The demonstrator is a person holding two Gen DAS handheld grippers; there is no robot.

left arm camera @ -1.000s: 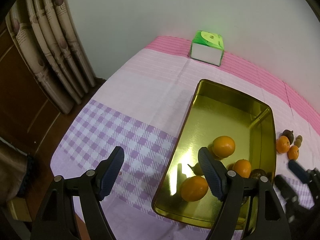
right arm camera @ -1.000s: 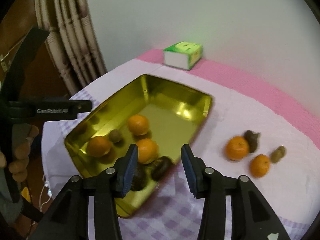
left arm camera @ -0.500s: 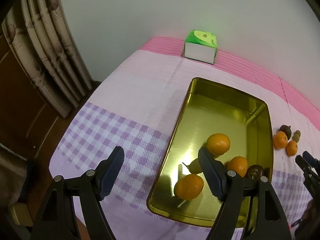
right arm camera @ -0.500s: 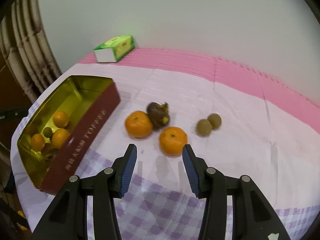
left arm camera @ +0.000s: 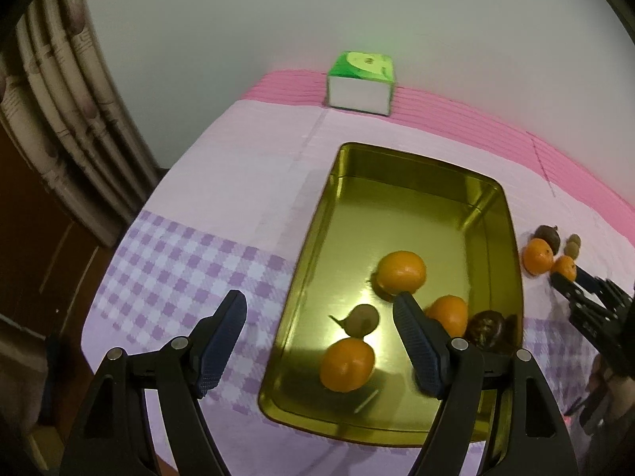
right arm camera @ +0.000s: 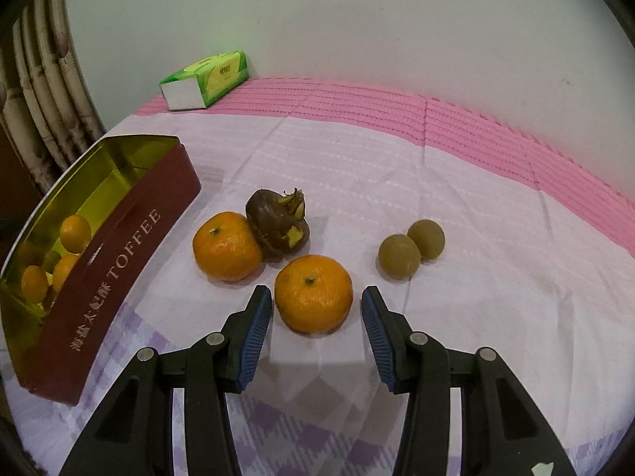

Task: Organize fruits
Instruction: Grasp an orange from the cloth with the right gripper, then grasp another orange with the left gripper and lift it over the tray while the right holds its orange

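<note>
The desk (right arm camera: pixel 456 166) carries a pink and purple checked cloth. One tin (right arm camera: pixel 131 261), gold inside with a dark red wall marked TOFFEE, stands at its left. One green tissue box (right arm camera: pixel 206 79) lies at the far edge against the wall.

The left gripper (left arm camera: pixel 317 333) hangs over the near end of the tin with its jaws wide apart, holding nothing and touching nothing. The right gripper (right arm camera: pixel 315 333) hangs low over the cloth to the right of the tin with its jaws moderately apart. One orange (right arm camera: pixel 313 293) sits between the fingertips, with a gap on each side; the pads do not press on it.

Fruit count, inside the tin in the left wrist view: three oranges (left arm camera: pixel 401 271), one small greenish-brown fruit (left arm camera: pixel 363 319) and one dark brown fruit (left arm camera: pixel 486 327).

Fruit count, on the cloth: two oranges, the second (right arm camera: pixel 226 252) touching one dark brown fruit (right arm camera: pixel 278 230), and two small greenish-brown fruits (right arm camera: pixel 399 256) touching each other, well apart to the right.
</note>
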